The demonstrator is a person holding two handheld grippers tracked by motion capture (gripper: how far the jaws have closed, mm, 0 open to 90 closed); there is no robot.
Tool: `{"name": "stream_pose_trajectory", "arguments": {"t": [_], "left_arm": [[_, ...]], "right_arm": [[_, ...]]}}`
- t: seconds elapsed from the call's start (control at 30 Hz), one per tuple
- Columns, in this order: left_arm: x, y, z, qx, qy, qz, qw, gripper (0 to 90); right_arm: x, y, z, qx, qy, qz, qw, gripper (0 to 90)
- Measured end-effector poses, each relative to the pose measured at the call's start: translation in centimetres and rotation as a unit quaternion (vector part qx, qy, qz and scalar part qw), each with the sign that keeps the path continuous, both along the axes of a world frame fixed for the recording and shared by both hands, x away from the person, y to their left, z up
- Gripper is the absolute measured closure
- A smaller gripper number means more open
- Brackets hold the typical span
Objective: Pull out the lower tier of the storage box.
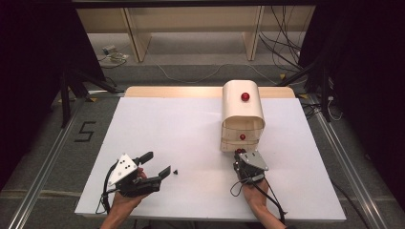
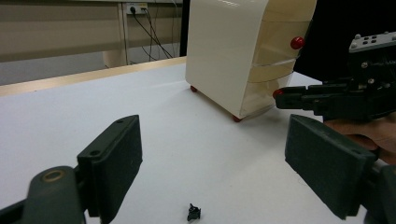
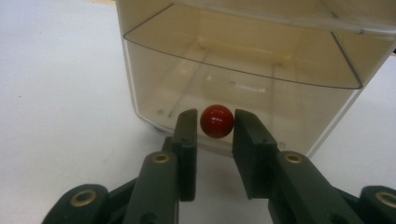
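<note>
High view: small cream drawer unit (image 1: 242, 117) stands at far-right of white tabletop (image 1: 191, 129). Right hand-held gripper (image 1: 242, 157) sits at unit's bottom front; left hand-held gripper (image 1: 155, 164) rests near-left, jaws spread, w/ tiny black bit (image 1: 176, 171) just beside it.

Left gripper view: jaws wide apart, nothing between; black bit (image 2: 193, 212) on tabletop.

Right gripper view: jaws flank bottom drawer's red knob (image 3: 216, 121), narrow gaps either side, not clamped yet; drawer (image 3: 243, 98) is clear.
</note>
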State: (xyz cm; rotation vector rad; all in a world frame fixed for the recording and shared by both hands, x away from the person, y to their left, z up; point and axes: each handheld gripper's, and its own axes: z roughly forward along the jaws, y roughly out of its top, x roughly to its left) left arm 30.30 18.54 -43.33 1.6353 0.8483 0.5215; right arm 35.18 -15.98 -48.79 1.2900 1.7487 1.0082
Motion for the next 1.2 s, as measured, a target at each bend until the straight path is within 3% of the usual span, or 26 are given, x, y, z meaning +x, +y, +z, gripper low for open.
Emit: {"name": "stream_pose_trajectory", "arguments": {"t": [1.2], "left_arm": [[-0.04,0.06,0.03,-0.001,0.0,0.001,1.0,18.7]], "right_arm": [[-0.27,0.14,0.12,-0.005,0.003,-0.005,1.0,73.8]]}}
